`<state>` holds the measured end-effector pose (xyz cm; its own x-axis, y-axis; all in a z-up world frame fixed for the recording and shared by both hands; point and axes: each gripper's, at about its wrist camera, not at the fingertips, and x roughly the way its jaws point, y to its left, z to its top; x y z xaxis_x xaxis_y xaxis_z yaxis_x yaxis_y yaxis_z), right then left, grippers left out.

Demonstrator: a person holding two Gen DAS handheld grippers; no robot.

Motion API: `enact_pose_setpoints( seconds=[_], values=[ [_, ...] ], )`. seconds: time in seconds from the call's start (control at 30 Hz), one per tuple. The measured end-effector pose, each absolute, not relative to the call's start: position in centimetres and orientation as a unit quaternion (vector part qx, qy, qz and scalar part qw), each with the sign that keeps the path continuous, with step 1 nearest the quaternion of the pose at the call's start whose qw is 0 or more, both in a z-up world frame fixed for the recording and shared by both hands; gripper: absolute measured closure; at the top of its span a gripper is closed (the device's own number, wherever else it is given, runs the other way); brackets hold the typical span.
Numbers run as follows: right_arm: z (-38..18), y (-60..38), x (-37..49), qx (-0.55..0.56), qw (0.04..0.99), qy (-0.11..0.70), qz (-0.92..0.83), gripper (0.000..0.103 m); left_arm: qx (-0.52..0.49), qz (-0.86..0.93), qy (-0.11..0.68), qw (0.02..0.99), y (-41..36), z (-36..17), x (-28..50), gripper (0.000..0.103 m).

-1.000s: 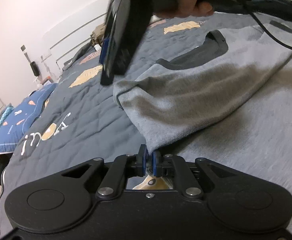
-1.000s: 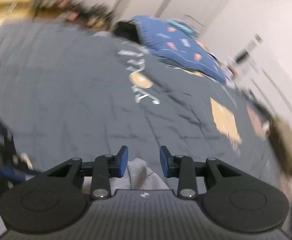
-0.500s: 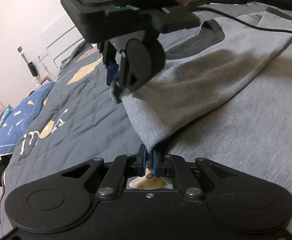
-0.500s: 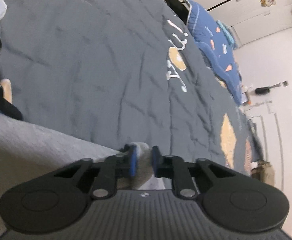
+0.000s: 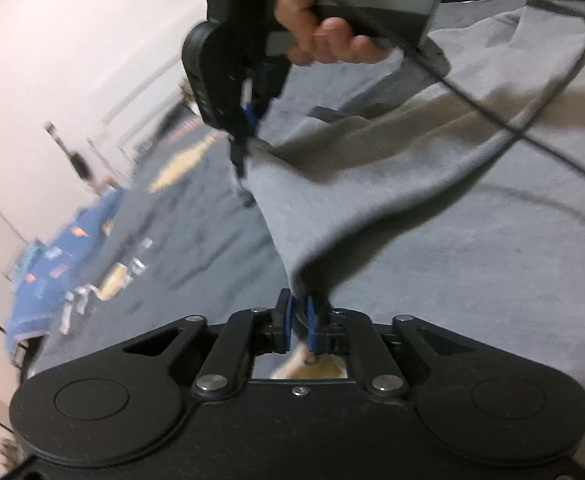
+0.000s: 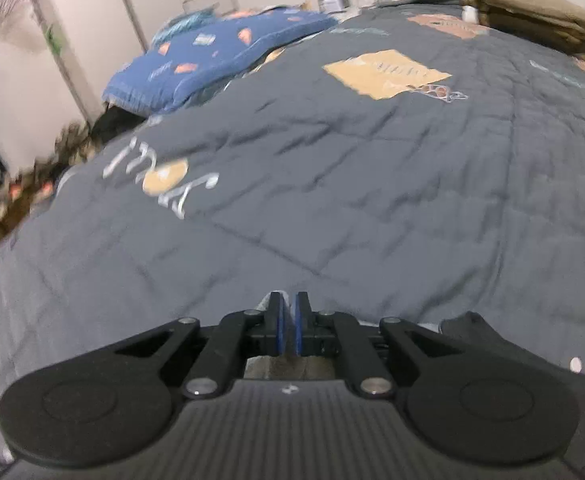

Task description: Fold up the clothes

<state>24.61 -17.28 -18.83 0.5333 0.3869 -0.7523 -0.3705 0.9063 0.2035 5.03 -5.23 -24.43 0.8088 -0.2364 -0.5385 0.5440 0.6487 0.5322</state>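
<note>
The grey shirt [image 5: 372,184] lies spread on the bed's quilt [image 6: 372,184]. The left tongs [image 5: 297,322] are pinched tight on the shirt's near corner. The right tongs [image 5: 248,140], held in a hand [image 5: 324,28], grip the shirt's edge further up, lifting it off the quilt. A cable [image 5: 492,120] trails across the shirt.

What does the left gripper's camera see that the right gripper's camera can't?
Only the left wrist view shows the grey sweatshirt, pinched at an edge by the left gripper, the hand holding the right gripper, and its black cable. Only the right wrist view shows the brown cloth pile and white cupboards. Both show the dark quilt and blue pillow.
</note>
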Motion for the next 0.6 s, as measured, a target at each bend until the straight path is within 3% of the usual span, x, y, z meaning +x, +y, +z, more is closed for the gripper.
enact_pose_setpoints(
  seconds=[0.1,0.2,0.4,0.53,0.6],
  values=[
    [-18.4,-17.2,23.7,0.012,0.877,0.427,0.222,0.098,0.35,-0.21,0.201,0.891,-5.7,-25.1,5.1,0.091],
    [-17.6,-17.5,23.7,0.03,0.882,0.416,0.218,0.098,0.313,-0.233,0.212,0.896,-4.8,-24.4,5.5,0.099],
    [-15.6,-18.6,24.2,0.102,0.893,0.383,0.211,0.098,0.243,-0.263,0.214,0.909,-1.3,-18.2,5.5,0.1],
    [-15.0,-19.8,24.5,0.156,0.888,0.38,0.208,0.098,0.266,-0.273,0.213,0.899,-2.0,-17.0,4.8,0.1],
    [-15.7,-19.2,24.8,0.124,0.889,0.394,0.194,0.098,0.277,-0.268,0.228,0.894,-1.9,-17.7,5.1,0.1]
  ],
)
